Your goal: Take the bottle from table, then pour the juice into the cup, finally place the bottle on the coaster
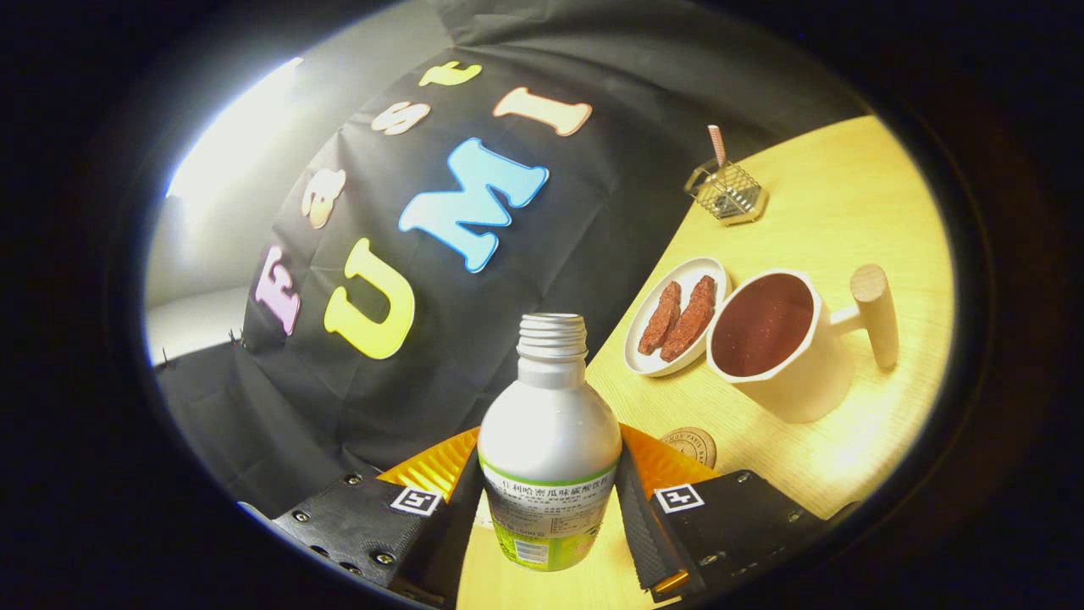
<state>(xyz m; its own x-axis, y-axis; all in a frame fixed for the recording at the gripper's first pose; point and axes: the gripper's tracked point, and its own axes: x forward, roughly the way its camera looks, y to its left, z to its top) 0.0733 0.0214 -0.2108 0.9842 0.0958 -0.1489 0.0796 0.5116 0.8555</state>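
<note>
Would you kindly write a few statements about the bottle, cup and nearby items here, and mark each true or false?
1. The claw is shut on the bottle. True.
2. The bottle still wears its cap. False: its threaded neck is open.
3. The cup is empty. False: it holds a dark reddish drink.
4. The plate beside the cup holds two brown pieces of food. True.
5. The bottle stands on the coaster. False: the coaster lies bare on the table, beside the claw's right finger.
</note>
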